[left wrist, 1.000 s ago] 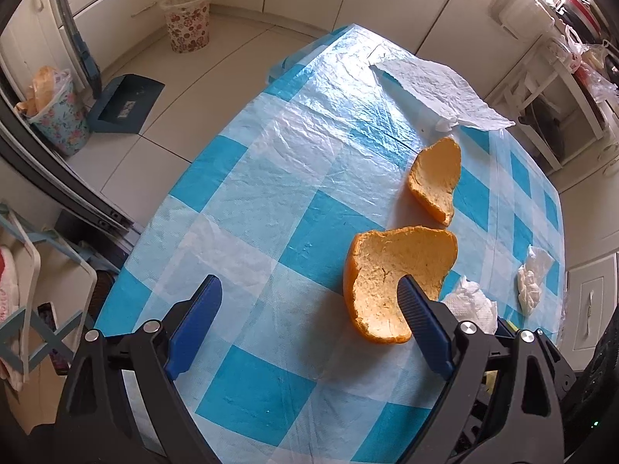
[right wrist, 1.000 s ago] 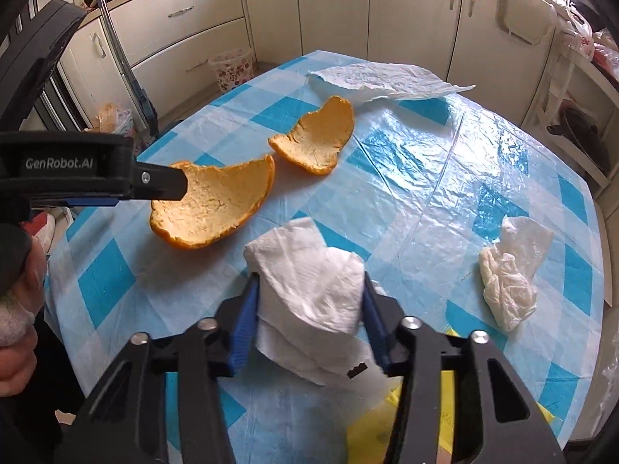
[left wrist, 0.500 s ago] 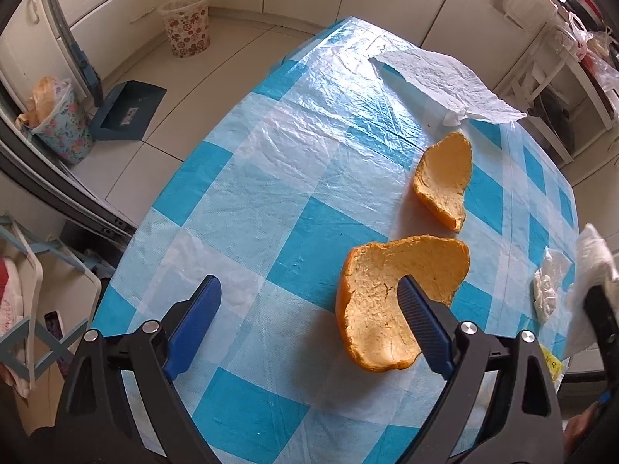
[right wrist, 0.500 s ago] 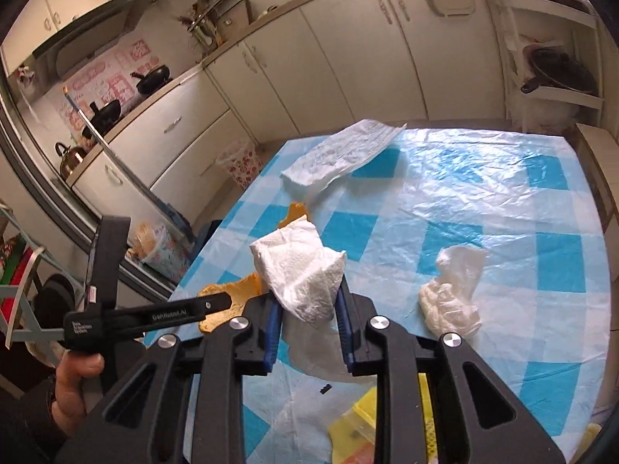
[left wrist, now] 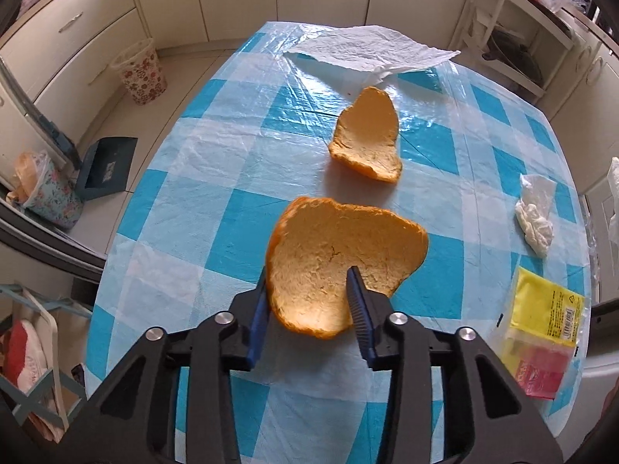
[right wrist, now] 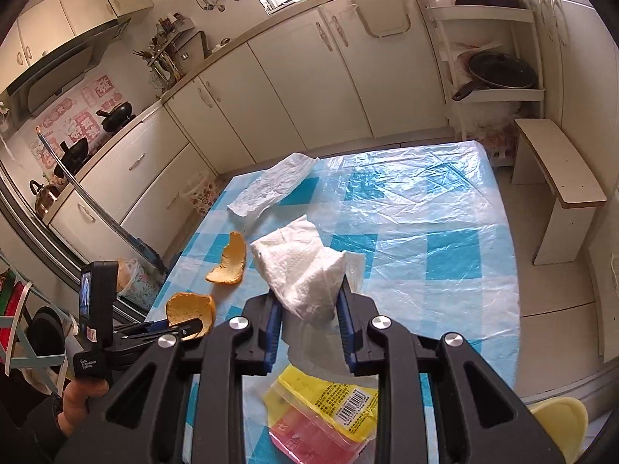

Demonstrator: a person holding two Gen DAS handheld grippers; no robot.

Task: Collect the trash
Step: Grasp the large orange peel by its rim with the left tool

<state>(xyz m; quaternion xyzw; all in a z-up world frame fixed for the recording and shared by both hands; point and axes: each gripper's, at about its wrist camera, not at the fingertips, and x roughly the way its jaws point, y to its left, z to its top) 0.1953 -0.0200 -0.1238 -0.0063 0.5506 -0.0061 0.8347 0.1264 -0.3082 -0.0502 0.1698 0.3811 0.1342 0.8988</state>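
My left gripper (left wrist: 309,290) is shut on a large orange peel (left wrist: 340,251) and holds it just above the blue checked tablecloth (left wrist: 201,178). The peel also shows in the right wrist view (right wrist: 191,309). My right gripper (right wrist: 309,301) is shut on a crumpled white paper towel (right wrist: 300,266), lifted well above the table. A second orange peel (left wrist: 367,139) lies further back. A flat white paper towel (left wrist: 367,52) lies at the far end. A small white tissue wad (left wrist: 536,212) lies at the right.
A yellow and red plastic packet (left wrist: 545,321) lies at the near right table edge. A floral waste bin (left wrist: 141,71) stands on the floor at the far left, with a dustpan (left wrist: 106,166) nearer. A white bench (right wrist: 557,178) stands right of the table.
My left gripper closed on the large orange peel and lifted it. My right gripper rose high above the table with the paper towel.
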